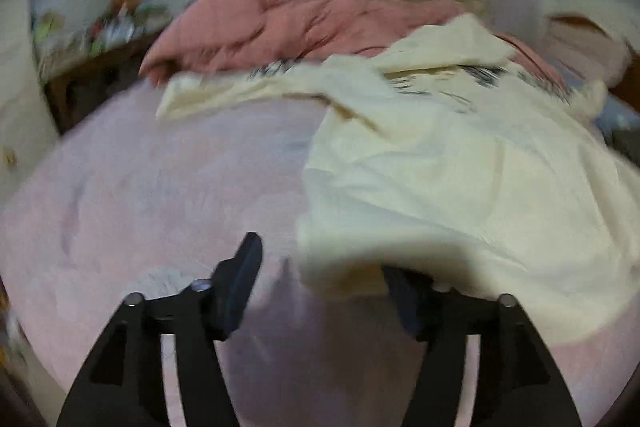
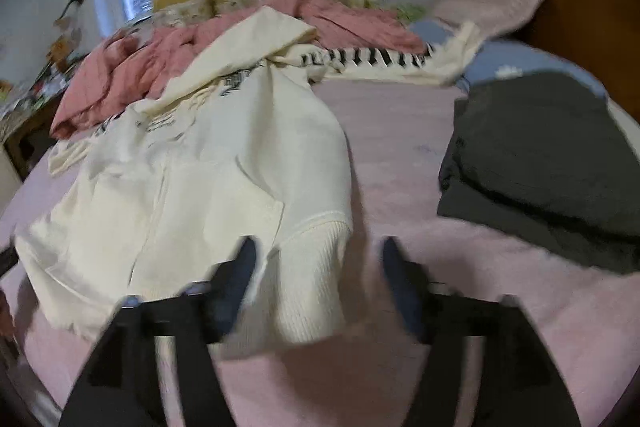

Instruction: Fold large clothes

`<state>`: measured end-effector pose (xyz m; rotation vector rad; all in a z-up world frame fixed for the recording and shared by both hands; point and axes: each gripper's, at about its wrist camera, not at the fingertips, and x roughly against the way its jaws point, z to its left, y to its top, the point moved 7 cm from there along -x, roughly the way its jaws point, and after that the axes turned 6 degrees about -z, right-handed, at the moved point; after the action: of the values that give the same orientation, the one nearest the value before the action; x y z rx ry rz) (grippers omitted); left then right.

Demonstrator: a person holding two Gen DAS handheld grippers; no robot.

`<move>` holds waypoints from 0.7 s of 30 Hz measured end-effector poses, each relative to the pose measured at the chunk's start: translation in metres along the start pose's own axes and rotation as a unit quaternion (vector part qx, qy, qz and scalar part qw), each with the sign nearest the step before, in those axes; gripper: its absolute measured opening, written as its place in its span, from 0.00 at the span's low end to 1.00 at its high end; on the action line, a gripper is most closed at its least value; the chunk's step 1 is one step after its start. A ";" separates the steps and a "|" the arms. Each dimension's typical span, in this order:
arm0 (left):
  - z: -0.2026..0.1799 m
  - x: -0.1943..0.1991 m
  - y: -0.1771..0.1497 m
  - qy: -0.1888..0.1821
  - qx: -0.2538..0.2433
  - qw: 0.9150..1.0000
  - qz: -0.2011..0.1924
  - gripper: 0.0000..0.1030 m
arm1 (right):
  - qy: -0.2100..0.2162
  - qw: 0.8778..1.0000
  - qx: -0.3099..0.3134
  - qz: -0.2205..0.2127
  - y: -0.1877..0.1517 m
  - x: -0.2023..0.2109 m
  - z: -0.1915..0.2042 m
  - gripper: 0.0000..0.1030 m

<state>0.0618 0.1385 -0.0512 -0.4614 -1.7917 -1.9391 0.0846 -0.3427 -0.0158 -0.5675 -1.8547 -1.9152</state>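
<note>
- Now standing open, both: left gripper (image 1: 320, 279) with the cream sweatshirt (image 1: 460, 163) hem draping over its right finger, unpinched; right gripper (image 2: 316, 267) empty, the ribbed hem just beside its left finger (image 2: 236, 279).
- Lying spread and rumpled on the pink bed cover (image 2: 400, 147), sleeve reaching toward the pink quilt (image 2: 160, 67).
- Possibly snagging that draped hem, dragging the flat body askew.
- Possibly catching the bed cover along with the sweatshirt.
- Sitting nearby, a dark folded garment (image 2: 540, 155); no containers showing.
</note>
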 end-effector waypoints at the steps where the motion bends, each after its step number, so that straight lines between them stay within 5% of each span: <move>1: -0.008 0.007 -0.002 0.000 -0.032 0.999 -0.010 0.71 | 0.003 1.000 0.029 -0.009 -0.002 0.011 0.001 0.71; 3: -0.027 0.015 -0.007 0.016 -0.103 0.994 -0.031 0.83 | 0.029 0.997 0.071 -0.008 -0.011 0.021 0.010 0.73; 6: -0.044 0.005 -0.010 0.066 -0.175 0.982 -0.033 0.84 | 0.051 0.988 0.143 -0.007 -0.028 0.031 0.025 0.78; 8: -0.044 -0.009 -0.007 0.089 -0.178 0.980 -0.029 0.66 | 0.027 0.985 0.168 0.018 -0.038 0.019 0.026 0.79; 9: -0.043 -0.012 0.000 0.098 -0.171 0.980 -0.035 0.41 | 0.015 0.985 0.169 0.032 -0.040 0.010 0.025 0.79; 10: -0.039 -0.012 0.010 0.104 -0.152 0.982 -0.048 0.17 | 0.004 0.985 0.168 0.042 -0.041 0.002 0.025 0.79; 12: -0.023 -0.005 0.032 0.080 -0.077 0.991 -0.077 0.08 | -0.024 0.988 0.145 0.035 -0.031 -0.010 0.022 0.76; 14: -0.003 0.001 0.049 0.033 0.022 0.995 -0.089 0.07 | -0.038 0.994 0.099 0.020 -0.011 -0.021 0.015 0.61; 16: 0.025 0.005 0.063 -0.010 0.122 0.988 -0.089 0.07 | -0.055 0.998 0.035 0.001 0.006 -0.029 -0.003 0.43; 17: 0.034 0.006 0.067 -0.007 0.143 0.986 -0.089 0.07 | -0.056 0.998 0.006 0.000 0.011 -0.032 -0.010 0.36; 18: 0.045 0.007 0.073 0.006 0.154 0.984 -0.089 0.07 | -0.057 0.998 -0.017 0.004 0.013 -0.036 -0.017 0.15; 21: 0.059 0.018 0.089 0.026 0.154 0.983 -0.101 0.07 | -0.074 0.996 -0.052 -0.010 0.023 -0.029 -0.033 0.07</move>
<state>0.0914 0.1907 0.0392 -0.1273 -2.1257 -1.7358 0.1215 -0.3762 -0.0138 -0.7463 -1.8636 -2.0405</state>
